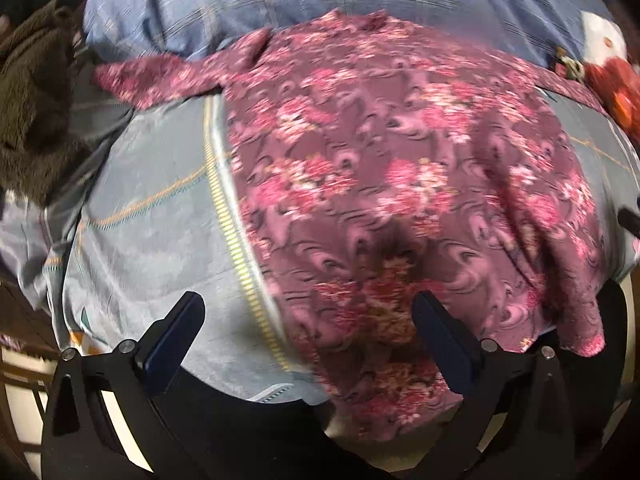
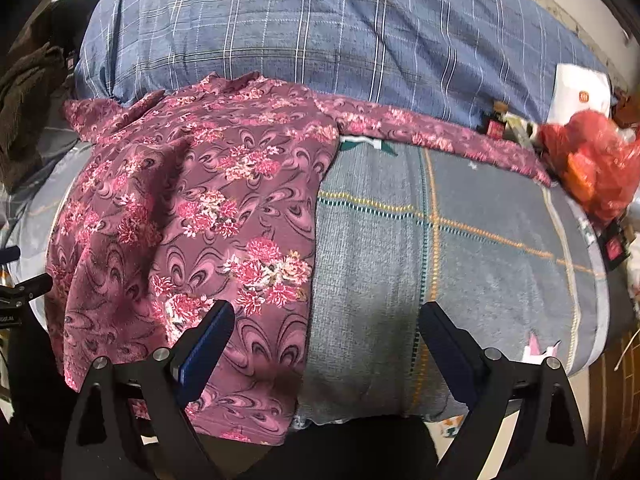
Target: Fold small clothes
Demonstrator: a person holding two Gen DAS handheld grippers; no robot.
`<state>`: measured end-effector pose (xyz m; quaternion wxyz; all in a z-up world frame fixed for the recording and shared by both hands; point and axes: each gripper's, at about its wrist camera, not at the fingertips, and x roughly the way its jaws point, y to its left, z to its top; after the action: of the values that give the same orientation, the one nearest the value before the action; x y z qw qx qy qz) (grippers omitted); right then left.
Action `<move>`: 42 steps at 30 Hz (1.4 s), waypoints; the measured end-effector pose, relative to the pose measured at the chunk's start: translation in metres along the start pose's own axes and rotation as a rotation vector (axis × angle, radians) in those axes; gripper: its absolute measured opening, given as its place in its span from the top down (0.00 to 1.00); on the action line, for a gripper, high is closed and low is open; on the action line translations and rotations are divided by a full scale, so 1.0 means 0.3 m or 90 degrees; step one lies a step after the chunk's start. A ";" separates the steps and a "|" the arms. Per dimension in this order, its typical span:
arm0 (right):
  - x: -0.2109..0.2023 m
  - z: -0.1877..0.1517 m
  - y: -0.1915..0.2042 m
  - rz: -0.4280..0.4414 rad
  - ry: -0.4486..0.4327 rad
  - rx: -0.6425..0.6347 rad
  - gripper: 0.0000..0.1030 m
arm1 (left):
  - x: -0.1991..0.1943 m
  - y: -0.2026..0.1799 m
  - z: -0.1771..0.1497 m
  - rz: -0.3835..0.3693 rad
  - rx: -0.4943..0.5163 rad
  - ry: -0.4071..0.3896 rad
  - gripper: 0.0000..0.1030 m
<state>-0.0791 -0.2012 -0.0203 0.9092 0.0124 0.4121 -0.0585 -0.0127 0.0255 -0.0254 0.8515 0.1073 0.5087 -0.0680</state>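
Observation:
A purple shirt with pink flowers (image 1: 400, 184) lies spread on a grey-blue checked bed cover (image 1: 152, 240), its sleeves stretched out to both sides at the far end. It also shows in the right wrist view (image 2: 192, 208), with one sleeve (image 2: 440, 136) running right. My left gripper (image 1: 308, 320) is open and empty, hovering over the shirt's near left hem. My right gripper (image 2: 328, 332) is open and empty, over the shirt's near right edge and the cover (image 2: 480, 260).
A blue plaid quilt (image 2: 320, 40) lies behind the shirt. A brown fuzzy garment (image 1: 32, 112) sits at the left. A red plastic bag (image 2: 592, 168) and a white box (image 2: 580, 92) lie at the right. The bed's near edge is just below both grippers.

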 end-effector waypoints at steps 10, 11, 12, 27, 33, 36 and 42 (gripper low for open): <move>0.132 -0.094 0.074 0.070 0.050 -0.038 0.48 | 0.111 -0.014 -0.041 -0.075 -0.033 0.092 0.45; 0.124 -0.097 0.089 0.088 0.041 -0.058 0.85 | 0.093 -0.028 -0.038 -0.089 -0.017 0.074 0.64; 0.119 -0.097 0.094 0.089 0.041 -0.064 0.95 | 0.080 -0.037 -0.032 -0.094 0.001 0.071 0.93; 0.015 -0.085 -0.199 0.031 0.062 0.042 0.90 | -0.003 0.247 -0.087 -0.126 -0.072 0.099 0.94; -0.020 0.107 -0.167 0.143 -0.037 0.091 0.80 | -0.086 0.130 0.099 -0.139 -0.021 -0.017 0.60; 0.072 0.192 -0.088 0.132 -0.033 0.047 0.80 | -0.025 0.059 0.201 -0.106 -0.016 -0.056 0.39; 0.248 0.219 -0.071 0.141 0.027 0.022 0.83 | 0.196 -0.051 0.254 -0.059 0.002 0.018 0.39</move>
<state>0.0161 -0.2341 -0.0322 0.9009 0.0749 0.4259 0.0358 0.0766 -0.0091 -0.0440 0.8398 0.0860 0.5253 -0.1067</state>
